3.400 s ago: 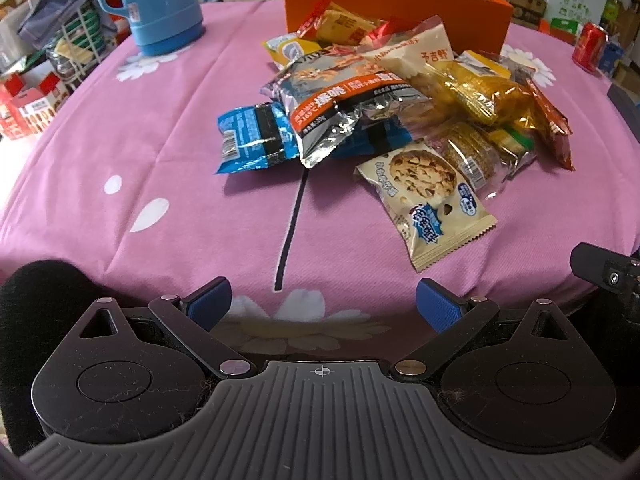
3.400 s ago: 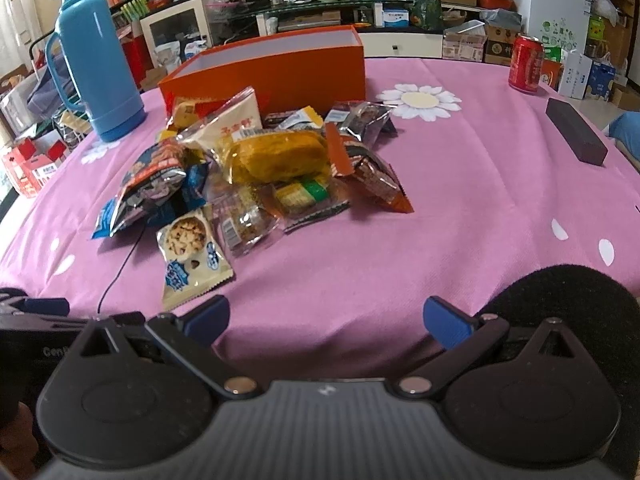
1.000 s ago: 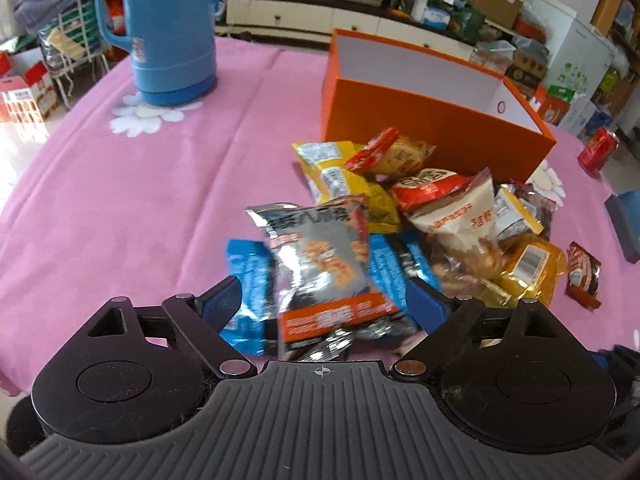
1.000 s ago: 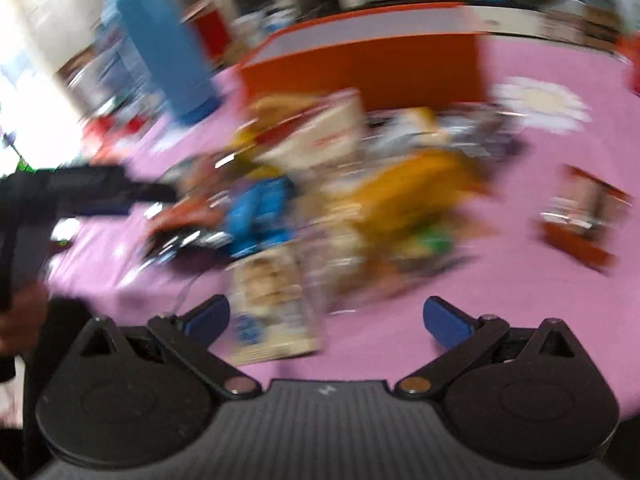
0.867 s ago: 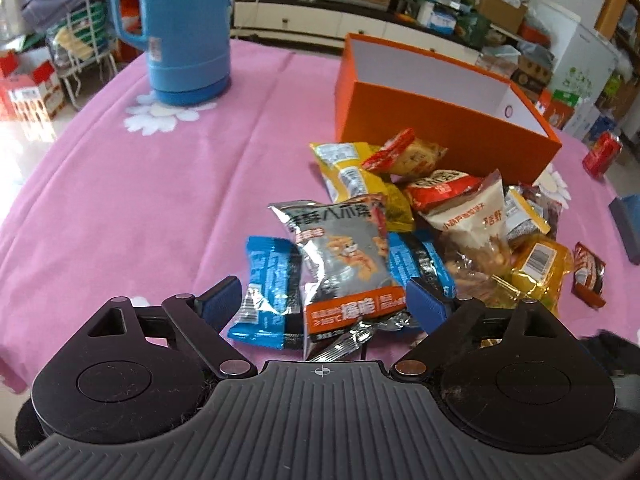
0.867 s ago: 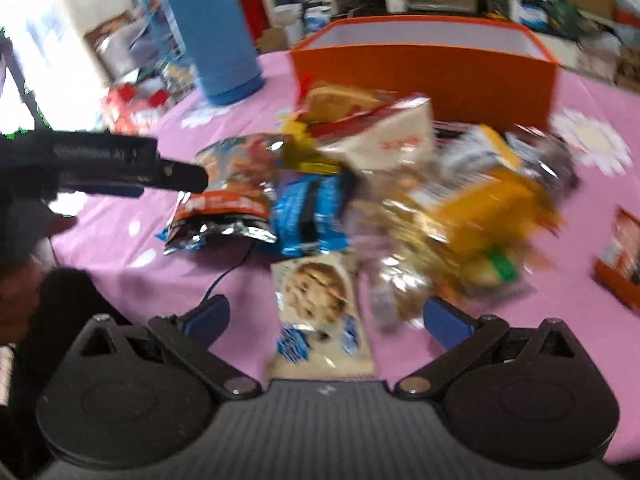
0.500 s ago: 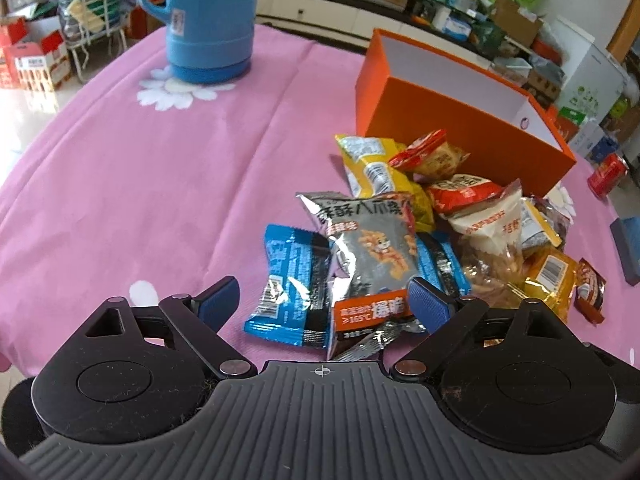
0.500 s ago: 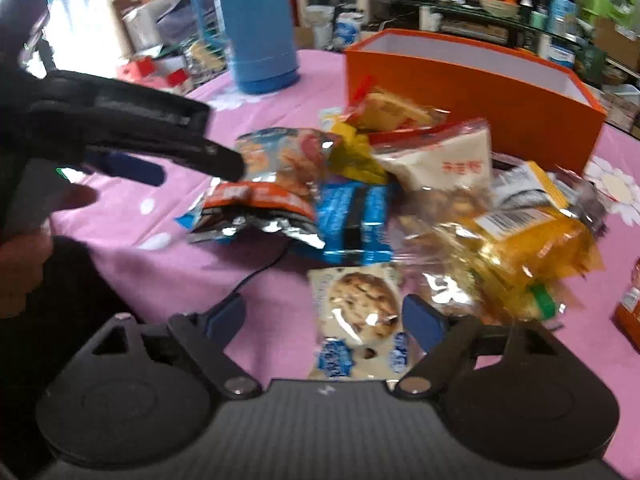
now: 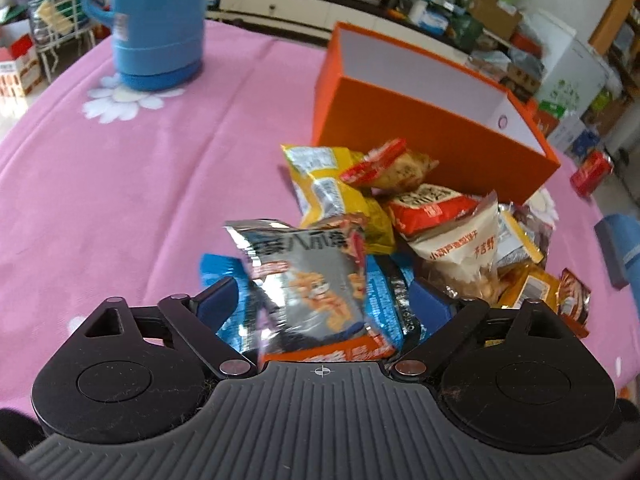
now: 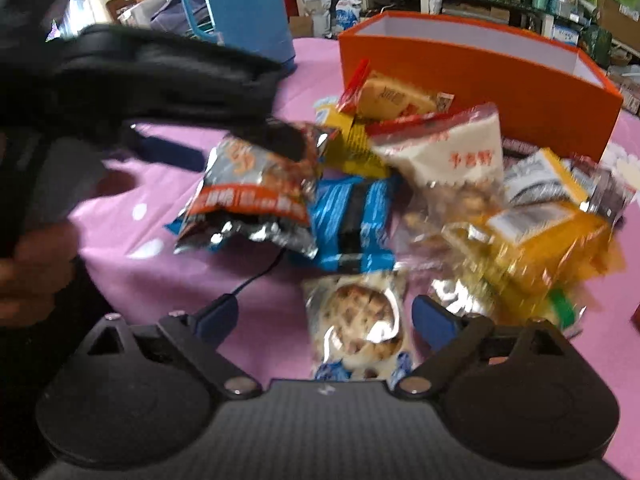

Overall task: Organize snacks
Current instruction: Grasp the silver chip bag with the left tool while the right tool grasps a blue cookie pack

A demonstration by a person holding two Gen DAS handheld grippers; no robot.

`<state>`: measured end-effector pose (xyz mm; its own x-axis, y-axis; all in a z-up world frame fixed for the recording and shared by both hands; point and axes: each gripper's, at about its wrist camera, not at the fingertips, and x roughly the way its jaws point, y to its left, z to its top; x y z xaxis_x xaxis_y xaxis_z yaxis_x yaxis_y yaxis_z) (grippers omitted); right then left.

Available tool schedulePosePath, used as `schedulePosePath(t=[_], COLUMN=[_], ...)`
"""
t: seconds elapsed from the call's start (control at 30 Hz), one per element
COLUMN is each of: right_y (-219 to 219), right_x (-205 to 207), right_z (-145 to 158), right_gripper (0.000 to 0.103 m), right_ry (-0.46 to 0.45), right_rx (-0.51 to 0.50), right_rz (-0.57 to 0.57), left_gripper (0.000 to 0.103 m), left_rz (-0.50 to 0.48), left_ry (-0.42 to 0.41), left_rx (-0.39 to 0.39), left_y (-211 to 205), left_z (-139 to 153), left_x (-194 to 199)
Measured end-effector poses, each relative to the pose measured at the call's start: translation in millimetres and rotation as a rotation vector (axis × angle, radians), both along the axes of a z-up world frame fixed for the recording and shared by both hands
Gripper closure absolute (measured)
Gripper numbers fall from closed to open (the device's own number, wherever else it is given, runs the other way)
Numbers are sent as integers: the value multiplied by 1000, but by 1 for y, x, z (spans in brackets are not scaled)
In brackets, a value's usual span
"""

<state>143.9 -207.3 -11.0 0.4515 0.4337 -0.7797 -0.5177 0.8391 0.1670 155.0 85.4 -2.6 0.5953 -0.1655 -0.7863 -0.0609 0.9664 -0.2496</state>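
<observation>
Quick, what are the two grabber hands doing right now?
Left gripper: open, around the silver snack bag, not squeezing.
Right gripper: open, around the cookie packet.

Both tools held apart-fingered

The left tool (image 9: 322, 300) is angled toward 1 o'clock; the right tool (image 10: 324, 318) is held low, toward 12.

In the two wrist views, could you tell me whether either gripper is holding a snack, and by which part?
Nothing is held: the left gripper is open around the silver packet, the right gripper open around the cookie packet.
</observation>
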Motion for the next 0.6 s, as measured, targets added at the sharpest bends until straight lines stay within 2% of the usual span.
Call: schedulePosePath(t=[0.03,0.07,0.13,0.2,0.33,0.47,0.5,0.6], right_y=[-1,-2,-6,-11,-13,2,6,19], right_x=[-1,-2,-1,2,10,28,34,55], right_z=[-1,-1,-1,2,13,17,14,3], right_gripper=[10,10,10,10,10,11,13,29], right_ry=[5,12,20,24,-4,-25,-20,27], right_rx=[-2,-4,4,26,42,38,42,60], right_rz=[-3,-5,-14,-33,-42,-29,-32,-49], left_gripper=[45,49,68,74,75,75,75,74], left_rz=[-6,-17,-36,-31,27,128,151,200], left_ry=[6,10,25,22,-17,-40,-40,-18], left_rx=[9,19,54,16,23,-13,-14,-11], left_y=[-3,-6,-10,-2,21,63,72,92], left_z=[-3,-6,-14,-17,-4,8,8,2], left_x=[3,5,9,7,-4,-18,-21,-28])
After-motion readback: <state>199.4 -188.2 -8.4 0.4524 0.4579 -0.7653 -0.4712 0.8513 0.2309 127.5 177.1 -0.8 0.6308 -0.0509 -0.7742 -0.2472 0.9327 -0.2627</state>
